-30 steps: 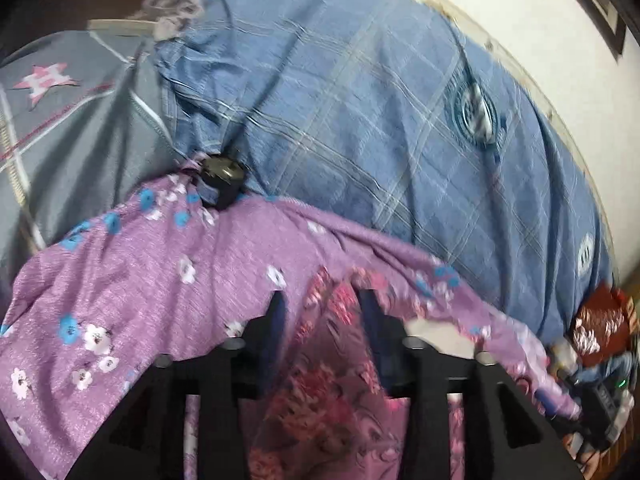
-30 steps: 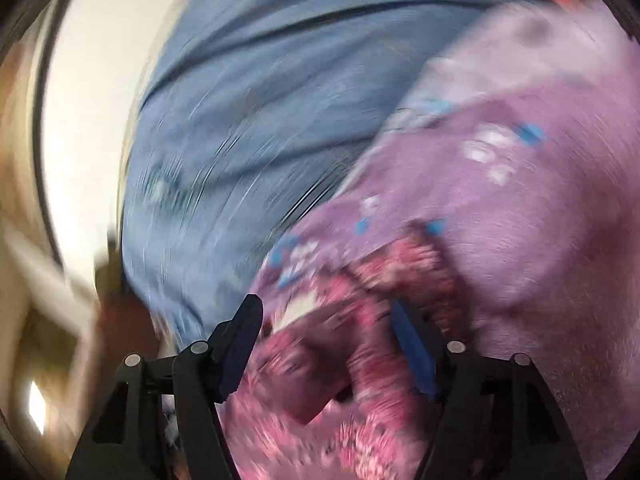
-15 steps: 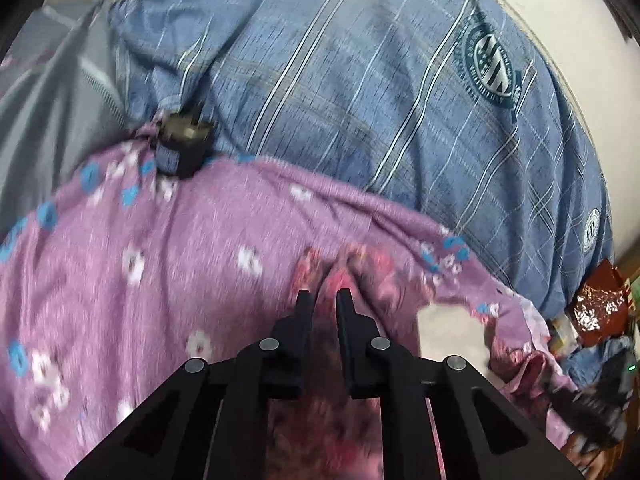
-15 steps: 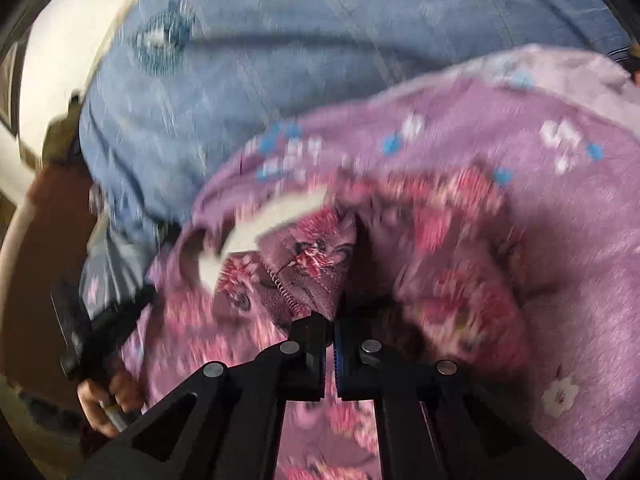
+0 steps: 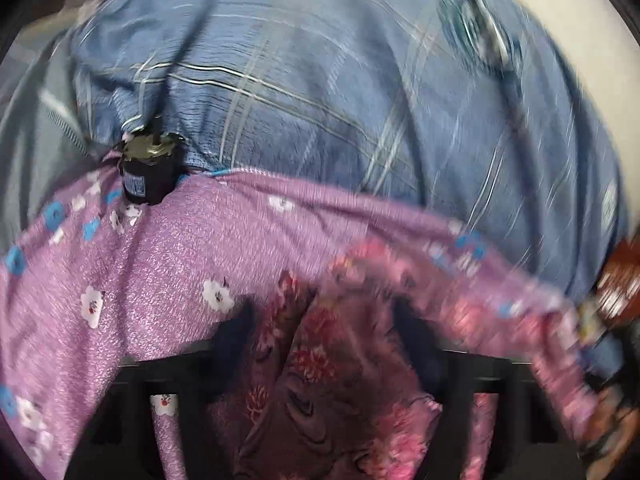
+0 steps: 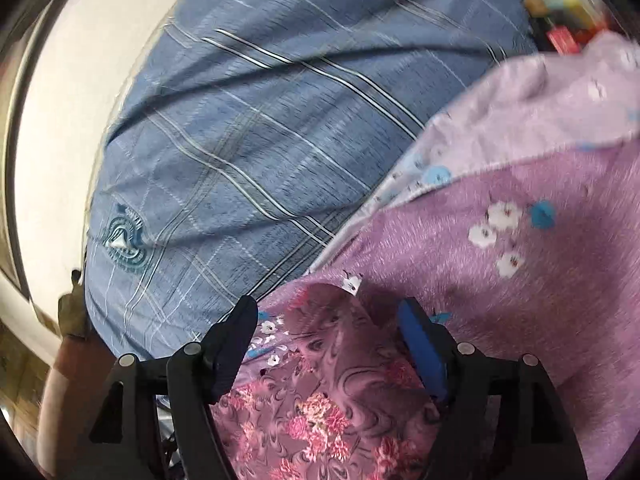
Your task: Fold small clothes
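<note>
A small dark-pink garment with a flower print lies bunched on a larger purple cloth with white and blue flowers. My left gripper stands over it. Its jaws are opening and a fold of the garment rises between them, not pressed by the pads. In the right wrist view the same garment lies between the fingers of my right gripper. Those jaws are opening too and stand wide, with a blue pad clear of the cloth. The left view is blurred.
A blue checked sheet with a round crest covers the bed beyond the purple cloth. A black plug sits at the cloth's far left edge. White wall borders the bed. Coloured clutter lies at the far corner.
Half a second ago both grippers were pinched shut on the pink garment. Now both pairs of jaws stand apart and the cloth lies loose between them. Both views have shifted.
</note>
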### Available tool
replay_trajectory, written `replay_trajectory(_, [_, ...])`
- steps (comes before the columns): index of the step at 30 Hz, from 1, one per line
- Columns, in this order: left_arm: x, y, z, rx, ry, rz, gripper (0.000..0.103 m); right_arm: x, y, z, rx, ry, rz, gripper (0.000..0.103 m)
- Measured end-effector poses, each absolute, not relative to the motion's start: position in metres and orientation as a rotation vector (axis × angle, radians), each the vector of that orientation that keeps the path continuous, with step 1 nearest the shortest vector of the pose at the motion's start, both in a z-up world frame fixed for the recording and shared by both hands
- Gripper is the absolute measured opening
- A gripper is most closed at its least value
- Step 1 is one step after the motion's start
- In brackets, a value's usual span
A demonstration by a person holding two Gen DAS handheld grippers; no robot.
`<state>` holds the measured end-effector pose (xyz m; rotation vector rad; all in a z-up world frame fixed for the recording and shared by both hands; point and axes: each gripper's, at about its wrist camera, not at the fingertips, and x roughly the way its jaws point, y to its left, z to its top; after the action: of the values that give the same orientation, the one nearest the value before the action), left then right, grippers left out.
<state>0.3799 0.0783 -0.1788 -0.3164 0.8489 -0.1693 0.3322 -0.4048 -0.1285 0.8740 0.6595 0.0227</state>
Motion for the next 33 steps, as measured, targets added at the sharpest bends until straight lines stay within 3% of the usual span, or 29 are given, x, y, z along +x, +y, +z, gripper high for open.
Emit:
replay_trajectory(1, [0.381, 0.073, -0.182, -0.270, 0.887, -0.160, 0.013, 0.330, -0.402, -0.124, 0.833, 0.666, 0.019, 0.074])
replay_trajectory(5, [0.384, 0.055, -0.182, -0.174, 0.905, -0.137, 0.005, 0.324, -0.387, -0.113, 0.660, 0.749, -0.008, 0.044])
replay_trajectory(7, [0.377, 0.055, -0.170, -0.180, 0.871, -0.139, 0.005, 0.327, -0.379, -0.116, 0.595, 0.814, -0.017, 0.043])
replay_trajectory(10, [0.364, 0.061, -0.159, -0.190, 0.846, -0.143, 0.004, 0.327, -0.369, -0.119, 0.527, 0.869, -0.024, 0.051])
replay_trajectory(12, [0.364, 0.067, -0.156, -0.226, 0.830, -0.158, 0.004, 0.329, -0.362, -0.123, 0.498, 0.877, -0.016, 0.085])
replay_trajectory(14, [0.359, 0.075, -0.150, -0.249, 0.822, -0.159, 0.004, 0.333, -0.354, -0.129, 0.450, 0.893, -0.026, 0.085])
replay_trajectory(16, [0.357, 0.086, -0.150, -0.277, 0.815, -0.156, 0.004, 0.339, -0.343, -0.134, 0.369, 0.899, -0.041, 0.067])
replay_trajectory(18, [0.357, 0.091, -0.157, -0.271, 0.830, -0.151, 0.004, 0.346, -0.335, -0.138, 0.302, 0.927, -0.056, 0.005])
replay_trajectory(19, [0.355, 0.094, -0.160, -0.256, 0.845, -0.138, 0.005, 0.348, -0.334, -0.142, 0.293, 0.941, -0.072, 0.002])
replay_trajectory(23, [0.370, 0.093, -0.191, -0.258, 0.941, -0.089, 0.011, 0.350, -0.354, -0.156, 0.407, 0.941, -0.124, 0.003])
replay_trajectory(26, [0.366, 0.096, -0.179, -0.259, 0.902, -0.059, 0.021, 0.350, -0.368, -0.166, 0.517, 0.951, -0.097, 0.019])
replay_trajectory(27, [0.362, 0.098, -0.170, -0.254, 0.868, -0.031, 0.024, 0.348, -0.369, -0.162, 0.520, 0.934, -0.097, 0.031])
replay_trajectory(29, [0.352, 0.103, -0.155, -0.243, 0.793, 0.027, 0.028, 0.338, -0.366, -0.142, 0.484, 0.846, -0.140, 0.042])
replay_trajectory(32, [0.338, 0.107, -0.136, -0.265, 0.721, 0.021, 0.034, 0.321, -0.351, -0.109, 0.428, 0.710, -0.077, 0.039])
replay_trajectory(33, [0.335, 0.106, -0.135, -0.276, 0.725, -0.011, 0.035, 0.319, -0.340, -0.101, 0.393, 0.705, -0.024, 0.034])
